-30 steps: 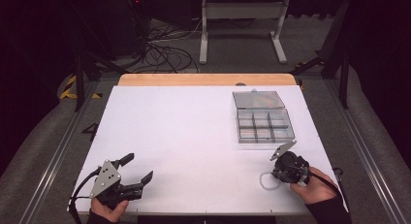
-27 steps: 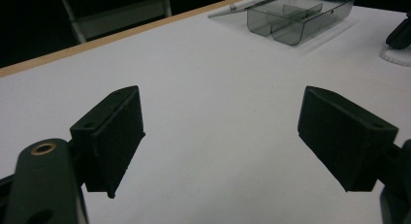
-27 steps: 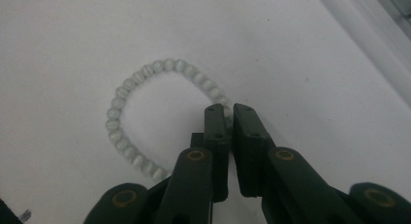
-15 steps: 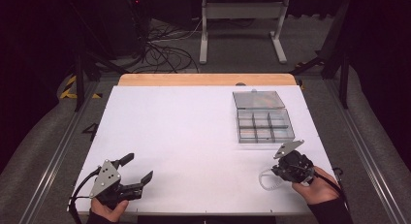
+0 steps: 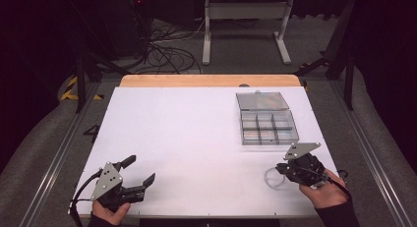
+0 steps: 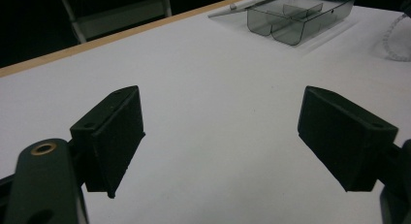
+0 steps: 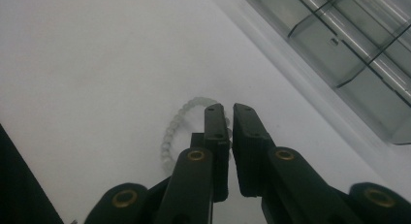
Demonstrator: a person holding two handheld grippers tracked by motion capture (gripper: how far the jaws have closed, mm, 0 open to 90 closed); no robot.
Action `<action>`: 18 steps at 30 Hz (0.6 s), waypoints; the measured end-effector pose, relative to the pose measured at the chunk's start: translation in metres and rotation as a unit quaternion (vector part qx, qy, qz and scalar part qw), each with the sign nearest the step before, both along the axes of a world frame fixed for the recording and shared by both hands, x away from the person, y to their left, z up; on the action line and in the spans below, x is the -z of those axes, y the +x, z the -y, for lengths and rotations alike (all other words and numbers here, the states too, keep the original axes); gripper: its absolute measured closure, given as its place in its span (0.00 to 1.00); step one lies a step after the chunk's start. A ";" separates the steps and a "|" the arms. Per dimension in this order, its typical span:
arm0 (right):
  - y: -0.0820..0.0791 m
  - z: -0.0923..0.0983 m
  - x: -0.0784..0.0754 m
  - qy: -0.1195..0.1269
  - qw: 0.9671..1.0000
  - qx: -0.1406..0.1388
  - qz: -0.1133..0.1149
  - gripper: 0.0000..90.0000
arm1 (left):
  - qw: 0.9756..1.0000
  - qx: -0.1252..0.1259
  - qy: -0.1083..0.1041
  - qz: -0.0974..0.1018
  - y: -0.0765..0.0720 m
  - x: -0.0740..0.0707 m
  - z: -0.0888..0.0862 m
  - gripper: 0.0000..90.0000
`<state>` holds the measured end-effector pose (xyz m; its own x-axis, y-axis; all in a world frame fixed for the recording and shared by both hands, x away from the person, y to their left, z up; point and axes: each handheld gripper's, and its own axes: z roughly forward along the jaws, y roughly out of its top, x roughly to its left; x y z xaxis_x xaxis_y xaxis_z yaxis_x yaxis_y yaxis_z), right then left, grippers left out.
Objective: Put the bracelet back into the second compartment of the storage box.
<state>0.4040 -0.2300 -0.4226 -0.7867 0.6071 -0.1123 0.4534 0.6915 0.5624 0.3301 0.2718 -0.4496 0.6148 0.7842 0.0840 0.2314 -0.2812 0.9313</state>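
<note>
A little ring of clear round beads (image 7: 180, 126) lies flat on the white table top (image 5: 196, 133), near the front right corner. In the high view it is a pale loop (image 5: 273, 178) just to the left of the right gripper (image 5: 285, 169).

The right gripper (image 7: 229, 118) points down at the bead ring. Its two black jaws are almost together, with only a thin gap between them. The tips sit right at the ring's edge, and part of the ring is hidden behind them. I cannot tell if they are pinching a bead or only touching the ring. A hand (image 5: 322, 190) in a dark sleeve holds this gripper.

Just past the ring is a see-through grey plastic box with little compartments (image 5: 268, 127). Its lid (image 5: 262, 100) is open and lies flat behind it. The compartments look empty. From the left gripper's view the box (image 6: 295, 15) is far off near the table's wooden edge (image 5: 211, 80).

The left gripper (image 5: 138, 172) is at the front left of the table, well apart from the ring. Its jaws are wide apart, with nothing between them but bare table.
</note>
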 end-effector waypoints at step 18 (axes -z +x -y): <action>-0.007 0.003 -0.015 0.038 0.999 -0.001 0.038 0.95 | 1.000 -0.002 -0.003 -0.002 0.000 0.000 0.000 0.19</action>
